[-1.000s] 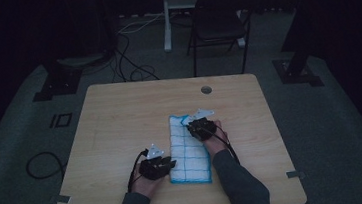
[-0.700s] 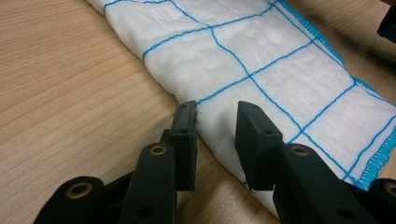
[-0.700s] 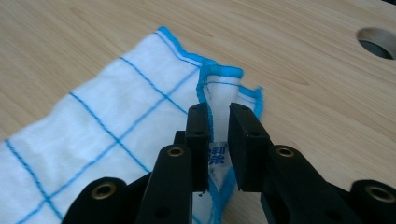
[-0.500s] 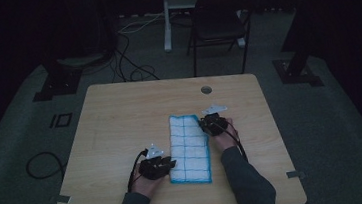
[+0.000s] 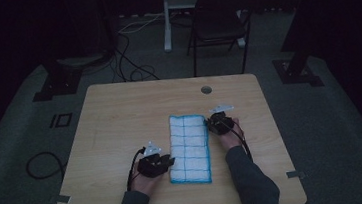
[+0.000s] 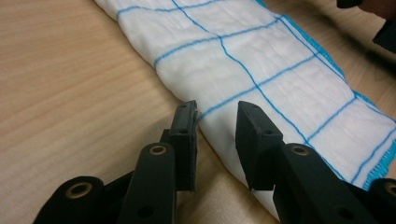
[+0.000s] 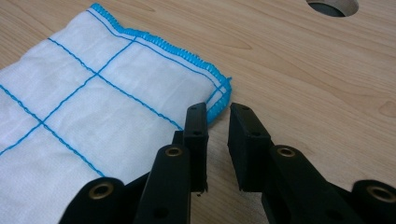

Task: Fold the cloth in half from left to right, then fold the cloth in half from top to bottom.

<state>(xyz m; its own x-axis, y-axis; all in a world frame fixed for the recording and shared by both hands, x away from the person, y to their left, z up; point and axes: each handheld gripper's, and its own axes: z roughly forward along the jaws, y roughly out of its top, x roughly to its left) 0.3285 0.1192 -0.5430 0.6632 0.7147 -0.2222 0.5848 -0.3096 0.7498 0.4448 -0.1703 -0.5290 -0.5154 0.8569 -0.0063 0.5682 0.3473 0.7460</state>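
A folded white cloth [image 5: 189, 149] with a blue grid and blue hem lies flat on the wooden table [image 5: 120, 118]. My left gripper [image 5: 167, 162] sits at the cloth's near left edge. In the left gripper view its jaws [image 6: 217, 112] stand open, straddling the cloth's [image 6: 243, 60] folded edge without pinching it. My right gripper [image 5: 211, 124] is just off the cloth's far right corner. Its jaws [image 7: 218, 114] have just been opening; the gap between them is narrow and holds nothing. The hemmed corner of the cloth [image 7: 93, 93] lies right at the left jaw's tip.
A round cable hole [image 5: 206, 89] [image 7: 332, 5] is in the table beyond the right gripper. Behind the table stand a dark chair [image 5: 220, 13] and stand legs. Cables [image 5: 44, 163] lie on the floor at left. Bare wood surrounds the cloth.
My right gripper has slid to the right, from over the cloth's far right part to just off its corner. The left gripper and the cloth have stayed put.
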